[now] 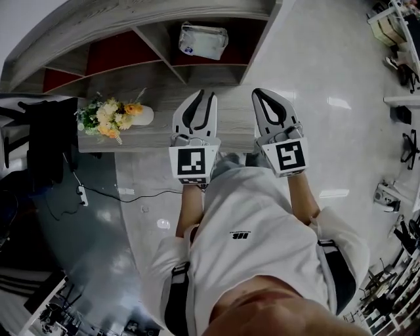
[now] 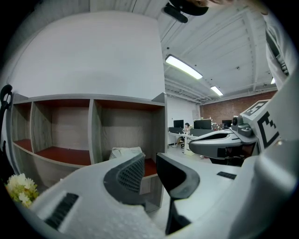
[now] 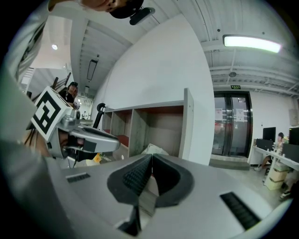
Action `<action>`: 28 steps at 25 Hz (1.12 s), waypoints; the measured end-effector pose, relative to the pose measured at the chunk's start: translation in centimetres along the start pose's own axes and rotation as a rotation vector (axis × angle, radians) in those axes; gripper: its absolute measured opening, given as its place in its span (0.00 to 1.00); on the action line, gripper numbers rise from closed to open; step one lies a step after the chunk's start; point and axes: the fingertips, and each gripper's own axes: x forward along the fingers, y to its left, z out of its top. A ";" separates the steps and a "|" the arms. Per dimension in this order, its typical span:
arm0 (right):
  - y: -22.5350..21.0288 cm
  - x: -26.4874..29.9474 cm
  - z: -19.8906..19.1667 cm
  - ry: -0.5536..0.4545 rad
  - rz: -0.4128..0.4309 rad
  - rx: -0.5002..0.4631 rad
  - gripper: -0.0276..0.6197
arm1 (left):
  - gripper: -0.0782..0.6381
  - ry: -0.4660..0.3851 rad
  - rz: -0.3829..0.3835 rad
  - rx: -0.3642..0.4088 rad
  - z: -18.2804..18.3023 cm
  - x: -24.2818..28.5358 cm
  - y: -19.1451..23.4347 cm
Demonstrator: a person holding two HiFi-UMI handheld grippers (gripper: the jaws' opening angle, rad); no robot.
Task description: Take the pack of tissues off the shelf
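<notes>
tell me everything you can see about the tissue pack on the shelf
The pack of tissues is a soft, whitish pack in crinkled, glossy-looking wrap, with a small bluish mark near one end. It lies alone in the right-end compartment of the grey shelf, on the red-brown floor. Only the shelf touches it; the left gripper and right gripper are short of it.

- No lettering here is clear enough for you to read.
- The small dark logo (image 1: 238, 234) on your shirt (image 1: 262, 216) is too small to make out.
- The pack of tissues (image 1: 203, 41) shows only a blue mark.
- The green sign (image 3: 232, 86) above the glass doors (image 3: 231, 123) is illegible.
</notes>
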 end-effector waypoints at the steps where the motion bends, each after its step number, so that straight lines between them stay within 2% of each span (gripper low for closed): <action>1: -0.1 0.1 -0.1 0.001 -0.001 0.001 0.08 | 0.24 0.002 -0.003 0.000 -0.1 0.4 0.0; 11: -2.0 1.6 -1.5 0.011 0.037 0.023 0.08 | 0.24 0.034 0.022 0.000 -1.1 3.9 -0.2; 28: -2.0 5.6 -4.7 0.057 0.133 0.024 0.08 | 0.24 0.107 0.039 -0.016 -4.3 9.4 1.2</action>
